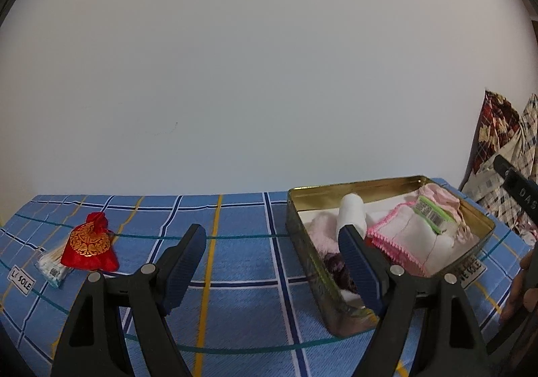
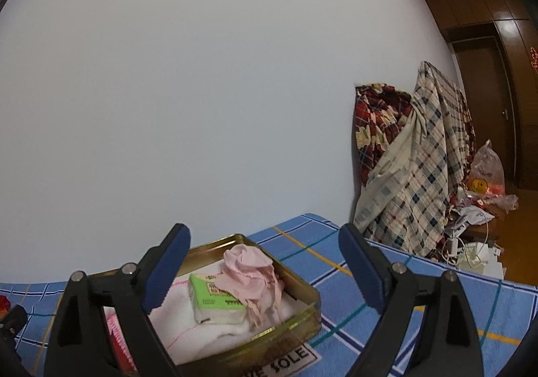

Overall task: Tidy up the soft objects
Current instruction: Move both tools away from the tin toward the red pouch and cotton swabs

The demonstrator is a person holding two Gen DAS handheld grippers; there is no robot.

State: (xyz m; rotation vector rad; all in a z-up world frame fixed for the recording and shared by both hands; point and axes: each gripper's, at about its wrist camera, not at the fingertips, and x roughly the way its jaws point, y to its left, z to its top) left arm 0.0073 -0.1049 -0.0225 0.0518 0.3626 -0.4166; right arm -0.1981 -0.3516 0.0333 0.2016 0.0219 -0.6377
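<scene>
A gold tin box [image 1: 484,220] stands on the blue plaid cloth at the right. It holds a white roll [image 1: 351,214], a white cloth with pink trim [image 1: 417,239], a green tissue pack [image 1: 432,214], a pink cloth [image 1: 437,193] and fluffy pink fabric [image 1: 322,232]. A red and gold pouch [image 1: 90,242] lies at the left beside a pack of cotton swabs [image 1: 52,264]. My left gripper [image 1: 272,262] is open and empty, in front of the tin's left wall. My right gripper [image 2: 264,271] is open and empty above the tin [image 2: 302,309], near the tissue pack [image 2: 215,299] and the pink cloth [image 2: 248,269].
The table is covered by a blue plaid cloth [image 1: 235,276] and stands against a white wall. Plaid blankets [image 2: 413,158] are piled to the right beyond the table, with plastic bags [image 2: 487,172] and clutter on the floor.
</scene>
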